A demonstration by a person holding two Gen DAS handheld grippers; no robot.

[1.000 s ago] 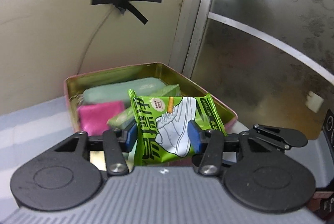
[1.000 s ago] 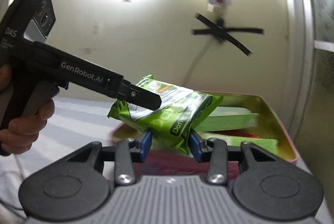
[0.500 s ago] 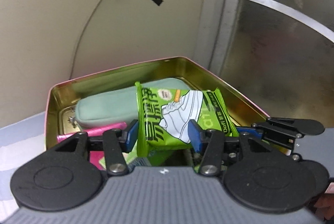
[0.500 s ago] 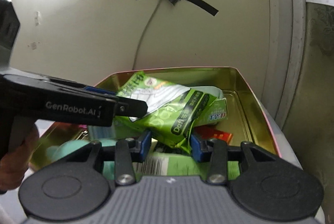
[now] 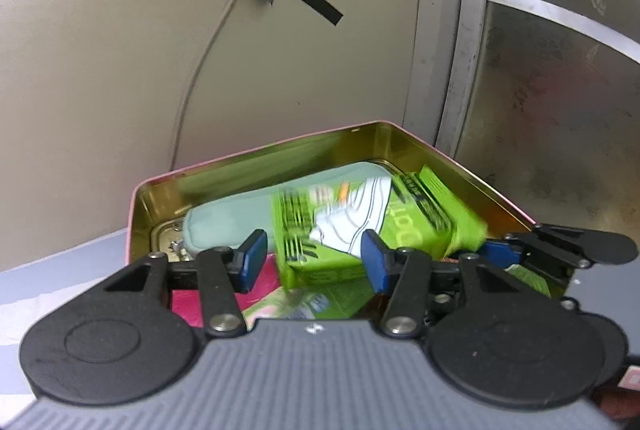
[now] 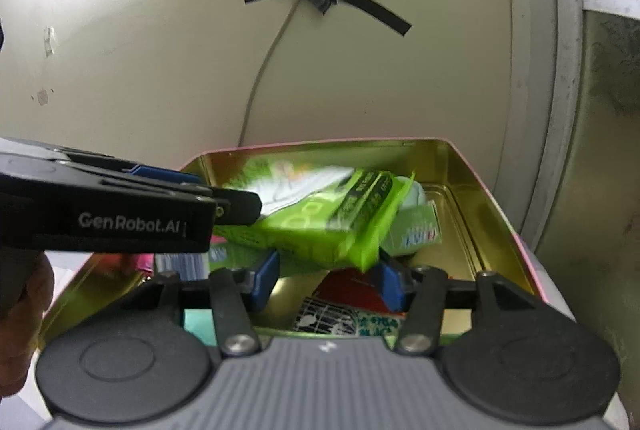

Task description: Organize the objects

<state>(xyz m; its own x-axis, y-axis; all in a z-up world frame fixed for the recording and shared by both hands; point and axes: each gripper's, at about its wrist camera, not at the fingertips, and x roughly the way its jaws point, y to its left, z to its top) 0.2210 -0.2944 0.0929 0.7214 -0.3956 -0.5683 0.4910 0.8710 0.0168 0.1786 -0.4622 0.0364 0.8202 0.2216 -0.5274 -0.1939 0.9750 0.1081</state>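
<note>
Packet, green, soft, printed with a white sneaker (image 5: 360,226): now down inside the gold-lined tin (image 5: 256,165), tilted and motion-blurred, lying over a teal pouch (image 5: 228,226) and a pink item (image 5: 192,298). A second ago I had it raised in front of the tin, carried between both tools; since then both have swung in over the tin's open top. Right gripper (image 6: 328,282): its jaws have just been opening, and the blue pads now stand clear on either side of the packet's lower corner, no longer pinching it. Left gripper (image 5: 314,266): as narrow as I have had it, the packet between its pads; I read that as a hold still on, though the blur leaves the left pad's contact uncertain. Other contents, right wrist view: a pale box with blue lettering (image 6: 416,234) behind the packet, red and patterned packs beneath. Status, my judgement: delivery made, release half done; letting go on the left should settle the packet flat among the rest.
</note>
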